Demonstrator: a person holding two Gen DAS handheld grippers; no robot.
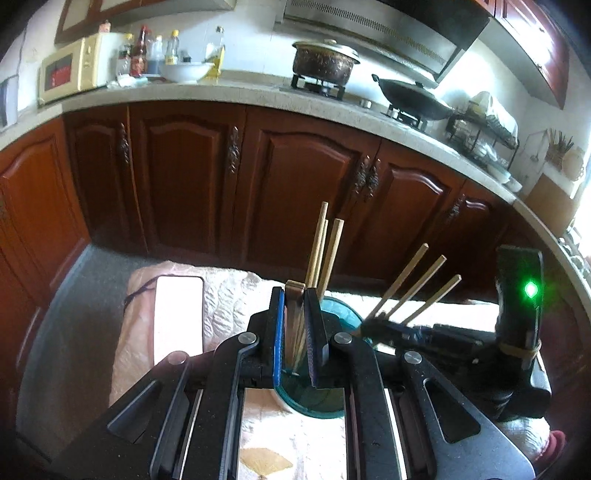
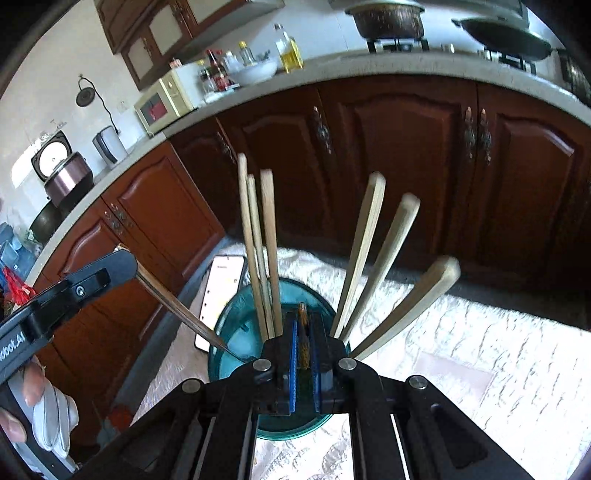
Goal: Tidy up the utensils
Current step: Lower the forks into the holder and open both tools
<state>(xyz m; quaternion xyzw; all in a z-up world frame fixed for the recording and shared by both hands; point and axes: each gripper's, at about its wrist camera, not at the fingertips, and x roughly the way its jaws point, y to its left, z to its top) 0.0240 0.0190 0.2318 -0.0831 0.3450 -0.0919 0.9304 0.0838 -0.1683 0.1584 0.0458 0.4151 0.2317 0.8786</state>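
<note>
My left gripper (image 1: 297,325) clamps a metal utensil handle (image 1: 294,314), my right gripper (image 2: 303,350) a brown-handled utensil (image 2: 303,332), both over the teal cup (image 2: 236,332) of chopsticks (image 2: 255,240) on the pale quilted tablecloth (image 2: 461,350); dark wood cabinets (image 1: 295,177) stand behind

This is a home kitchen. A pale stone countertop (image 1: 229,90) runs in an L along dark red-brown wooden cabinets (image 1: 303,177) with ornate metal handles. On it stand a cream microwave (image 1: 70,70), a cluster of sauce and oil bottles (image 1: 155,51) and a white bowl (image 1: 186,72). A lidded pot (image 1: 325,61) and a black wok (image 1: 413,98) sit on a gas hob under a range hood (image 1: 376,26). A dish rack (image 1: 484,133) stands further along, and a rice cooker (image 2: 64,173) sits at the counter's other end.
</note>
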